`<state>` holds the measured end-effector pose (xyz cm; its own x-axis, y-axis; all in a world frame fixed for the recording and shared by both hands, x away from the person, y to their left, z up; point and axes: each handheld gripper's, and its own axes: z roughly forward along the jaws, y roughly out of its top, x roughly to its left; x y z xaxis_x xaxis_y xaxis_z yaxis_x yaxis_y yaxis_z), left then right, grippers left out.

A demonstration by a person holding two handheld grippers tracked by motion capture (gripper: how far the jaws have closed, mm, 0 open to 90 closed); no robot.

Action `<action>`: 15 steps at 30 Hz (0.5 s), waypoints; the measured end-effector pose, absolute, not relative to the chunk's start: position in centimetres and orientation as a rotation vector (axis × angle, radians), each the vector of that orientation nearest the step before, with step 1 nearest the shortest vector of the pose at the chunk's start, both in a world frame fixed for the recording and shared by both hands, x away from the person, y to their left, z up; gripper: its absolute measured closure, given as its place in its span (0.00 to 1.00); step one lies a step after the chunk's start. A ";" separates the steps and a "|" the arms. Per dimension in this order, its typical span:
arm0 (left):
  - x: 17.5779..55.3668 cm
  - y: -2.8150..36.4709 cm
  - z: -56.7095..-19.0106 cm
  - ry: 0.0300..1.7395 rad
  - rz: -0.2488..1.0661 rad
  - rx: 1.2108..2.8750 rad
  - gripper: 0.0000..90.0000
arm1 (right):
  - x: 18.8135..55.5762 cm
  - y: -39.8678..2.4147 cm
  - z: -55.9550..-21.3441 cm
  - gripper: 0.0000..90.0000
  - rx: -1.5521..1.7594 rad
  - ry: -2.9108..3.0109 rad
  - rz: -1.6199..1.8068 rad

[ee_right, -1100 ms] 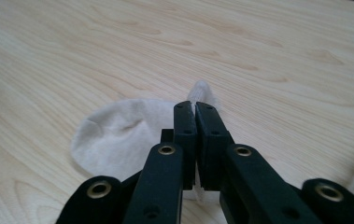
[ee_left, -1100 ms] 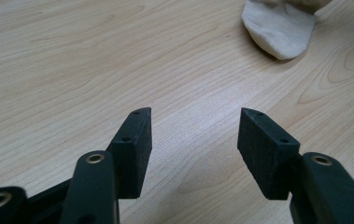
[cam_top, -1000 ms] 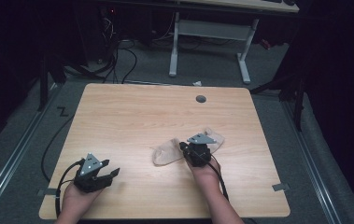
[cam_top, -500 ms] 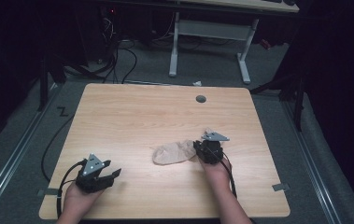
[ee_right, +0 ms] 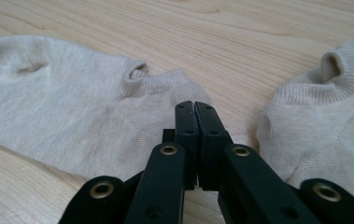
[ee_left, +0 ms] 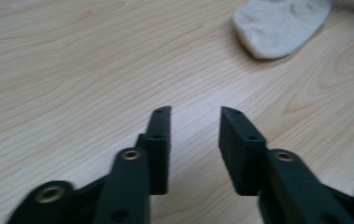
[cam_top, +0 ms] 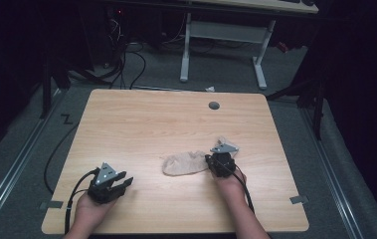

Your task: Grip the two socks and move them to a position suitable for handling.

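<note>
Two beige ankle socks lie on the wooden table. The flat one stretches leftward; its toe also appears far off in the left gripper view. The second sock lies bunched to the right. My right gripper has just closed; its jaws meet over the flat sock's cuff edge, and no fabric shows between them. My left gripper hovers over bare wood at the front left. Its jaws have just been closing and stand half apart around nothing.
A grey cable grommet sits in the table's far edge. Beyond the table stands a white desk frame, with cables on the floor. Bare wood lies between the two grippers and across the far half.
My right gripper moved right and slightly toward the person, and the flat sock shifted right with it. The left gripper's jaws have narrowed while the hand stayed put.
</note>
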<state>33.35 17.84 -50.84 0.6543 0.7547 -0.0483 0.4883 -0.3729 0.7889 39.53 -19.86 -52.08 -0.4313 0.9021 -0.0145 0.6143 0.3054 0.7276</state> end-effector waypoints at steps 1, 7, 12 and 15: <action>33.3 17.8 -50.8 0.964 0.410 2.047 0.78 | 39.5 -19.9 -52.1 0.99 1.349 2.156 0.919; 35.3 12.4 -49.8 0.842 0.447 2.097 0.96 | 39.5 -19.5 -52.5 1.00 1.330 2.200 0.887; 36.9 9.1 -49.7 0.818 0.439 2.094 1.00 | 39.5 -19.3 -52.6 1.00 1.318 2.205 0.890; 38.0 6.8 -50.1 0.811 0.426 2.106 1.00 | 39.5 -19.4 -52.6 1.00 1.312 2.206 0.894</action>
